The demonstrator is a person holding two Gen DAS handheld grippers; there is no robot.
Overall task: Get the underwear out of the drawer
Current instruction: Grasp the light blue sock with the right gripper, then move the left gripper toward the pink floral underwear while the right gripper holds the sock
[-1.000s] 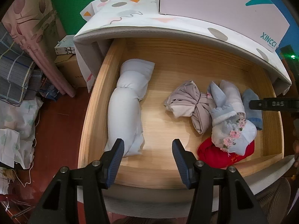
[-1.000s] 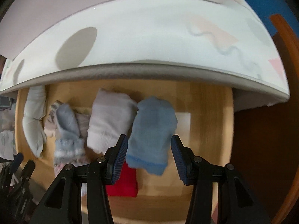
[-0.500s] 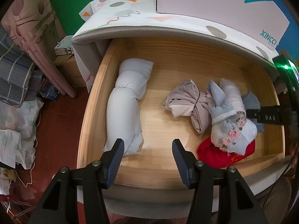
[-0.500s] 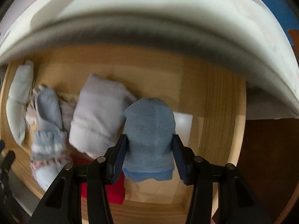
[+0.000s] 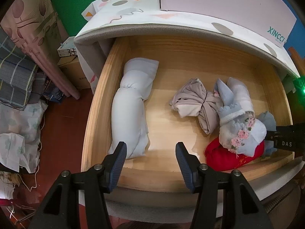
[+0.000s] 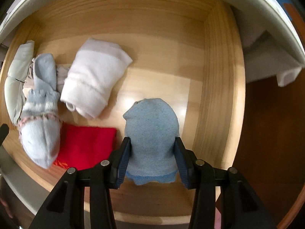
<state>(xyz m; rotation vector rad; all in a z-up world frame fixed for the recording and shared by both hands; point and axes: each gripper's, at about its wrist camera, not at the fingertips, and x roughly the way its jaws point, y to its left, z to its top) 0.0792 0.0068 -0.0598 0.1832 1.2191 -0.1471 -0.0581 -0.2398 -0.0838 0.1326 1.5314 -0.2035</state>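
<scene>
Underwear [image 6: 152,131], the blue piece, sits between my right hand-held gripper [image 6: 152,160], jaws just closing; next, pinch firmly and lift from the drawer [image 6: 219,76].

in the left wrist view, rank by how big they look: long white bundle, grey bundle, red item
1. long white bundle
2. grey bundle
3. red item, though it is partly covered, so its true size is unsure

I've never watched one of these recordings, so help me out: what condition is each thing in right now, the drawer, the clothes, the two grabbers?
Wooden drawer: pulled open.
Blue sock: folded, between the closing pads.
Right gripper: jaws just closing around the blue sock.
Left gripper: open, empty.
Pale blue roll: rolled, lying by the drawer's side wall.
Red garment: folded flat.
</scene>
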